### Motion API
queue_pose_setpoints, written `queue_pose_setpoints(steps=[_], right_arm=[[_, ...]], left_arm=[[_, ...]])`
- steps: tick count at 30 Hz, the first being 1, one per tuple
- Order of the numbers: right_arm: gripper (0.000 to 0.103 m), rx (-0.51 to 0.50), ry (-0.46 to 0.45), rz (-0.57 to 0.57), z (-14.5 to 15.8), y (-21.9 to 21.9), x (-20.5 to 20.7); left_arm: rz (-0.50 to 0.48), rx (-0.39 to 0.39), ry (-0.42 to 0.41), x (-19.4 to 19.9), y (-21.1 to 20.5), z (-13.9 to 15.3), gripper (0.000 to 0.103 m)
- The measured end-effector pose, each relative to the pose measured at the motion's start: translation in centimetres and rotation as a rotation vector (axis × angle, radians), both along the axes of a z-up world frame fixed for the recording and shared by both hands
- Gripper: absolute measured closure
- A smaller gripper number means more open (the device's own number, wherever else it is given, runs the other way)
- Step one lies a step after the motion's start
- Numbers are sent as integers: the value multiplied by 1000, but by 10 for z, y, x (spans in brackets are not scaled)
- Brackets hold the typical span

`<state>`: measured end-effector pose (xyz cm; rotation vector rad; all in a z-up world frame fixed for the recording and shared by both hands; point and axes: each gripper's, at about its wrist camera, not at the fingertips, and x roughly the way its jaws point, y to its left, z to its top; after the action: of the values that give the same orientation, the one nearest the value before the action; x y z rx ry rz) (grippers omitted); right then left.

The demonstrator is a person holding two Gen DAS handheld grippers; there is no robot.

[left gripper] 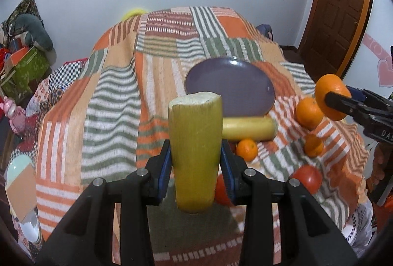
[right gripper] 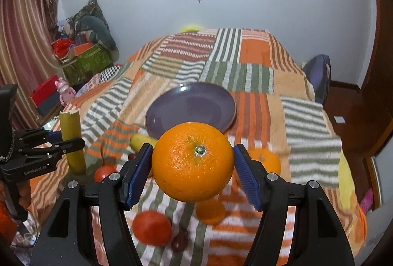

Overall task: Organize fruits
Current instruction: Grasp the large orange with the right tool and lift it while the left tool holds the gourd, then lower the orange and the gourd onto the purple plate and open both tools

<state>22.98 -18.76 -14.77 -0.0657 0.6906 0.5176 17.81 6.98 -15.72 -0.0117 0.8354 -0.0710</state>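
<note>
Nearest your left lens, the left tongs [left gripper: 195, 163] are clenched on a yellow-green cane stalk [left gripper: 195, 150], held upright and clear of the cloth, its cut top at about 12 o'clock. Your right tongs [right gripper: 192, 167] grip a large orange [right gripper: 192, 161] between the blue pads [right gripper: 137, 177], stem end facing the lens, lifted above the patchwork cloth [right gripper: 248, 84] that covers the desk. From the right wrist, the purple plate [right gripper: 172, 106] lies flat just past the orange at 12 o'clock, bare. Between the orange and the plate, at about 10 o'clock, a second yellow stalk piece [right gripper: 141, 140] lies on its side touching the plate's near rim; from the left wrist it sits behind the held stalk at 2 o'clock. Loose fruit crowds the cloth under and around your right tongs: an orange [right gripper: 266, 161] at 3 o'clock just beyond the right finger, another orange [right gripper: 211, 213] directly below the held one, a red tomato [right gripper: 151, 228] at 7 o'clock, a second tomato [right gripper: 104, 172] at 9 o'clock, and a small dark fruit [right gripper: 179, 244] beside the near tomato. Your left tongs and their stalk show at 9 o'clock in the right view, well apart from the orange. Off the desk at 10 o'clock stand a green box [right gripper: 87, 62] and a pink toy [right gripper: 64, 91].
</note>
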Motion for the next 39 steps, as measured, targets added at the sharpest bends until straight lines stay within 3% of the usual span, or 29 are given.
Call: queue_pose_setpoints(steps=[8,20,39], right_arm=[[39,9,-38,6,8,9,21],[39,-10,-64,13,9,26,56],[39,-125,40,-26,-27,56,127]], left_arm=[[-9,-7,-43,33,-6,17,66],[-24,-8,-32,94,-21,17,66],[-41,-23,115,186,-32,-39,66]])
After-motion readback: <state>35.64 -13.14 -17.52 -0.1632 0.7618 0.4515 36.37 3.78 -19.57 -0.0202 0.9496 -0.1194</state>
